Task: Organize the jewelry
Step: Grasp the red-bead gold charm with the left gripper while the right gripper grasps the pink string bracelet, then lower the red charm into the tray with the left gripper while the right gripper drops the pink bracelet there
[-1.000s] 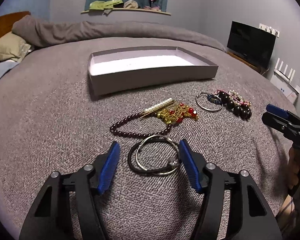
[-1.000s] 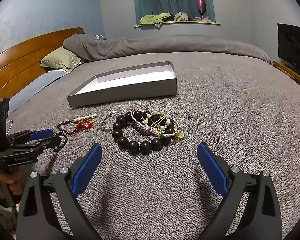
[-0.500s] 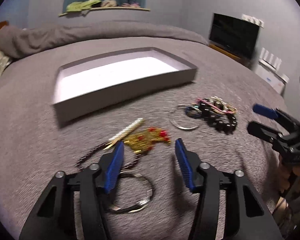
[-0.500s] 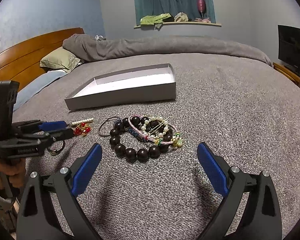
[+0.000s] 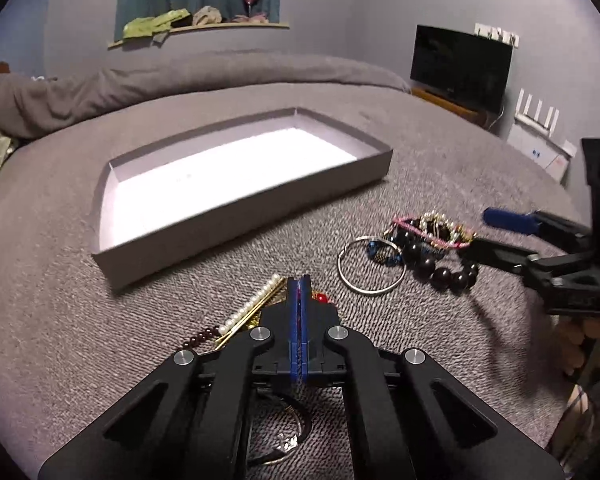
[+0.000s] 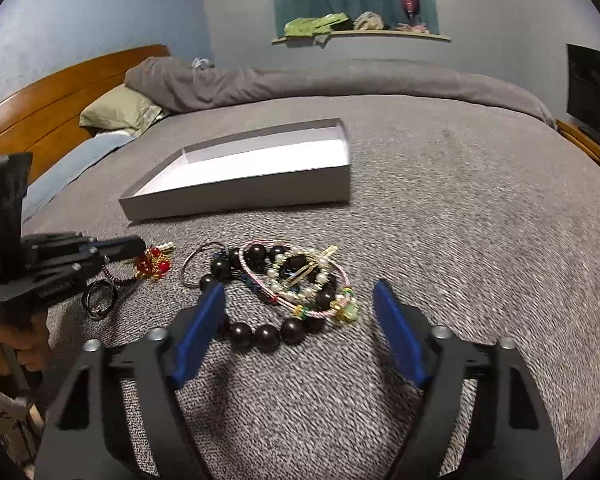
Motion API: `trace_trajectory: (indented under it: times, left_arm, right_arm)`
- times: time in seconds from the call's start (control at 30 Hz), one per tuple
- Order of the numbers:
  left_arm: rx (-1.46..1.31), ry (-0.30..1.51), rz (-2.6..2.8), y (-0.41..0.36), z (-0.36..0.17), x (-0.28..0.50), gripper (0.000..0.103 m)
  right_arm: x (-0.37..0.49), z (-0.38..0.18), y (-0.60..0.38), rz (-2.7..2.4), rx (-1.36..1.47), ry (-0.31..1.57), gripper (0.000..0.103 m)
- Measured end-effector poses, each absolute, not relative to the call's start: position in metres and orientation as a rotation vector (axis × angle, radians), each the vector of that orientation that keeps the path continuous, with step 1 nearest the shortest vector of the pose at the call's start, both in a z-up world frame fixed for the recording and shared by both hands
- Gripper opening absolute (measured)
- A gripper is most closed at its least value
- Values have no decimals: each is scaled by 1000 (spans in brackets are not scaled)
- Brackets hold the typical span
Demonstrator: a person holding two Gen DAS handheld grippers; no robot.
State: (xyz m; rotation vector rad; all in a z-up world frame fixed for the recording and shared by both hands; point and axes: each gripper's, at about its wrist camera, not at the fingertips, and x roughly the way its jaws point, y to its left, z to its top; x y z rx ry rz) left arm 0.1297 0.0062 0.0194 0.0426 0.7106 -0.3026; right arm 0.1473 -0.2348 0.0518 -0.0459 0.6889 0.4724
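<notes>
A shallow grey box [image 5: 236, 220] with a white floor lies on the grey bed; it also shows in the right wrist view [image 6: 260, 194]. My left gripper [image 5: 299, 286] is shut on the gold and red ornament [image 6: 153, 267], beside a pearl hairpin [image 5: 252, 306] and a dark red bead string [image 5: 198, 338]. Two metal rings [image 5: 284, 440] lie under its frame. My right gripper [image 6: 298, 320] is open, low over a pile with a large black bead bracelet [image 6: 266, 334], pink cord [image 6: 296, 300] and pearls. A thin silver bangle [image 5: 370, 266] lies left of that pile.
A rolled grey duvet [image 6: 340, 80] lies across the far side of the bed. A green pillow [image 6: 120, 114] and wooden headboard [image 6: 60, 96] are at the left. A TV [image 5: 460, 62] stands to the right.
My left gripper moved forward past the metal rings and closed on the gold and red ornament. My right gripper came down closer over the black bead pile and narrowed a little.
</notes>
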Motion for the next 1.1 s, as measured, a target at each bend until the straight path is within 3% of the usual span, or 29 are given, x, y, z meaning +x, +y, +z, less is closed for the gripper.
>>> trace_trajectory:
  times: [0.33, 0.4, 0.43, 0.57, 1.1]
  left_arm:
    - [14, 667, -306, 17, 38, 118, 1]
    - [15, 660, -304, 19, 41, 116, 1]
    - [15, 656, -305, 19, 43, 115, 1]
    - [21, 637, -302, 21, 52, 112, 1]
    - [4, 575, -305, 40, 87, 113, 1]
  right_arm:
    - [159, 43, -203, 521, -225, 742, 34]
    - [161, 40, -202, 515, -233, 750, 15]
    - [161, 40, -202, 515, -231, 749, 12]
    - [157, 50, -209, 527, -187, 725, 5]
    - [168, 108, -239, 555, 5, 627, 5]
